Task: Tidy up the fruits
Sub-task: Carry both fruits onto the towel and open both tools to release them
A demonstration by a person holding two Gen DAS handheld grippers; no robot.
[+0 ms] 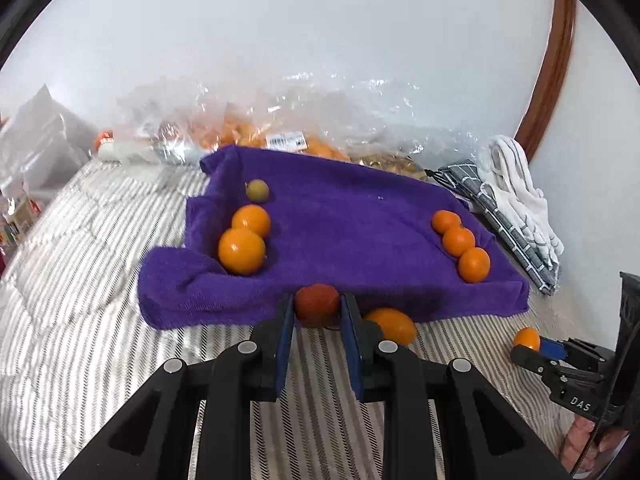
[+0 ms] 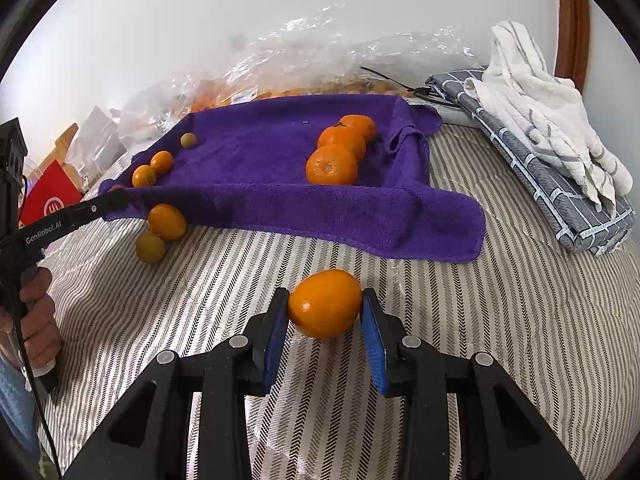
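Left wrist view shows the left gripper (image 1: 317,309) clenched on a reddish fruit (image 1: 316,304) at the purple towel (image 1: 340,220) edge, while the right gripper (image 2: 325,307) grasps an orange citrus fruit (image 2: 325,303).

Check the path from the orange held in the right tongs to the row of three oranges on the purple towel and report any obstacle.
Nothing visible blocks it: between the oval orange in the right tongs and the three-orange row lie only striped bedding and the purple towel's raised front fold.
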